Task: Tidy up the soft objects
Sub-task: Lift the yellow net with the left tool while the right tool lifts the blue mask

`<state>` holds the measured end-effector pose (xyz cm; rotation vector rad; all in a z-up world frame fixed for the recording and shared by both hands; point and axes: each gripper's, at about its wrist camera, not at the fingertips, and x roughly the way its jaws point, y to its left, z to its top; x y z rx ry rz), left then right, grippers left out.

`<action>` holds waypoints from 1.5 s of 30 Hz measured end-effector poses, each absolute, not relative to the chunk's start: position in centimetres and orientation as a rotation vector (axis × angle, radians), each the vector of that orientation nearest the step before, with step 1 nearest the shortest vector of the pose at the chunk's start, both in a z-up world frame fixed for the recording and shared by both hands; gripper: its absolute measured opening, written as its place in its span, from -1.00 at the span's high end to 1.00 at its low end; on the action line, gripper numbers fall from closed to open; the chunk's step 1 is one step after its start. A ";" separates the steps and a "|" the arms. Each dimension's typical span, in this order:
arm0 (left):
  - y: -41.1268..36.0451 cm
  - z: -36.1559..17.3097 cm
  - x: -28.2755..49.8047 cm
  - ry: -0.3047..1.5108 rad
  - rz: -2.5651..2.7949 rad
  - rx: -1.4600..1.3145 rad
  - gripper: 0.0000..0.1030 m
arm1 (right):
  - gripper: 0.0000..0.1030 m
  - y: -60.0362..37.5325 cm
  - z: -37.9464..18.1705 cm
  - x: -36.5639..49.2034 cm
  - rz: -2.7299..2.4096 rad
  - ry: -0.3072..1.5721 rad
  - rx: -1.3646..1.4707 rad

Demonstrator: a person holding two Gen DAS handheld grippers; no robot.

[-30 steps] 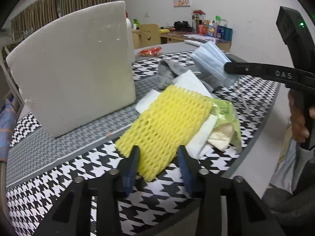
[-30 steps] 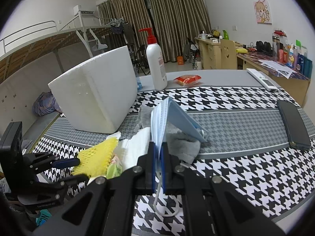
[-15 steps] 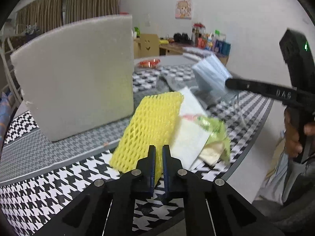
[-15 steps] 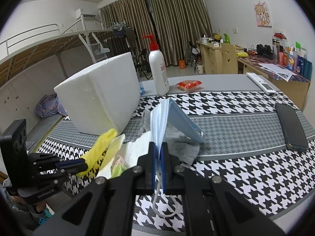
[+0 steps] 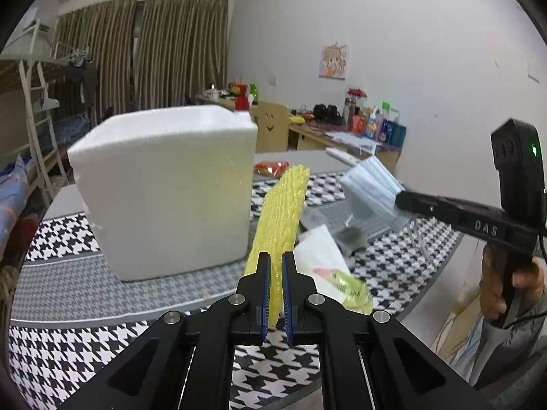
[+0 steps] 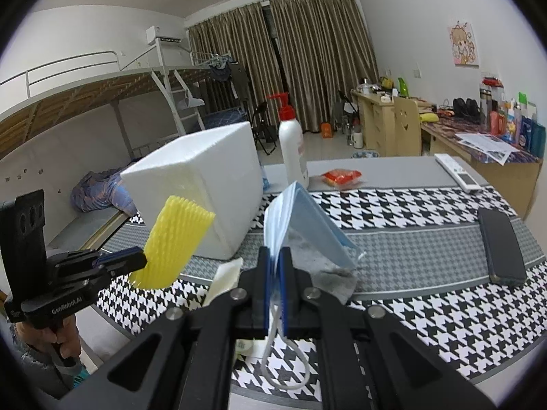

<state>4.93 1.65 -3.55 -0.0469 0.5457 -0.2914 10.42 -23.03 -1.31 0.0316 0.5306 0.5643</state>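
Left gripper (image 5: 276,266) clamps yellow foam net (image 5: 282,212) mid-frame, clear of the table | right gripper (image 6: 274,263) pinches blue face mask (image 6: 301,218) at centre, ear loop dangling | white foam box (image 5: 164,188) centre-left | tip: I'd carry both over the box's open top before letting go, loop clear of the rim.

Pump bottle (image 6: 291,143), remote (image 6: 458,172) and dark phone (image 6: 500,246) on the houndstooth table (image 6: 427,294)
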 end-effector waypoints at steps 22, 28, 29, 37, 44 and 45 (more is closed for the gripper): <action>2.7 1.8 5.7 0.405 -0.265 -0.050 0.87 | 0.90 -22.7 1.0 10.2 0.569 0.466 0.025; 3.2 3.2 5.9 0.381 -0.255 -0.046 0.87 | 0.90 -22.5 2.1 10.2 0.574 0.434 0.024; 3.3 3.3 5.9 0.377 -0.252 -0.047 0.87 | 0.90 -22.5 2.2 10.1 0.575 0.429 0.024; 3.8 3.8 5.9 0.363 -0.236 -0.046 0.87 | 0.90 -22.3 2.4 10.2 0.574 0.426 0.015; 3.9 3.9 6.1 0.358 -0.221 -0.044 0.87 | 0.68 -22.4 0.9 10.9 0.557 0.504 0.014; 4.0 4.0 6.1 0.358 -0.217 -0.043 0.87 | 0.35 -22.5 0.8 11.0 0.550 0.507 0.017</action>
